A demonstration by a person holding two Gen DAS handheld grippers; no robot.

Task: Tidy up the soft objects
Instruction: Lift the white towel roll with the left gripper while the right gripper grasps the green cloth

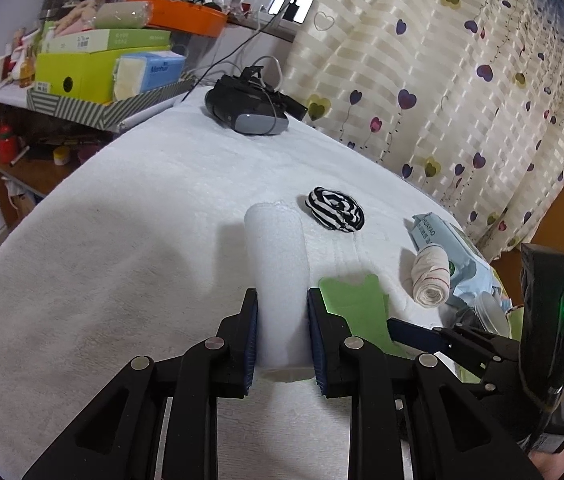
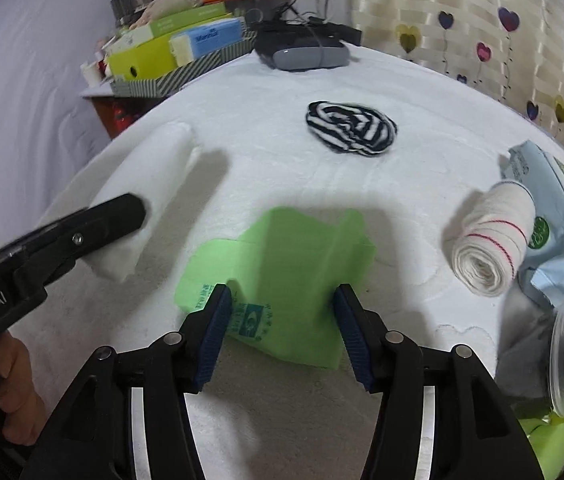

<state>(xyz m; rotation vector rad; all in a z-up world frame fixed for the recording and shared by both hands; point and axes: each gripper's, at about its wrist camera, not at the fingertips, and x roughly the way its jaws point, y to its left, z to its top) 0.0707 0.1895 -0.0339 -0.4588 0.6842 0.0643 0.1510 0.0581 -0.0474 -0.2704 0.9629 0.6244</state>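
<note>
the left hand-held gripper [image 1: 282, 320] is clamped on the white roll [image 1: 276, 260], just above the surface [image 1: 122, 240]. the right hand-held gripper [image 2: 280, 312] stands apart around the green bag [image 2: 290, 272]; better to close low, on the folded edge.

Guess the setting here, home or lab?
Most likely a home room, not a lab: heart-print curtain along one side, cluttered shelf stacked with boxes and bottles, and a white fleece cover over the work surface holding rolled cloths.

Home bedroom, heart-print curtain [image 1: 442, 92], cluttered shelf [image 1: 42, 128]
</note>
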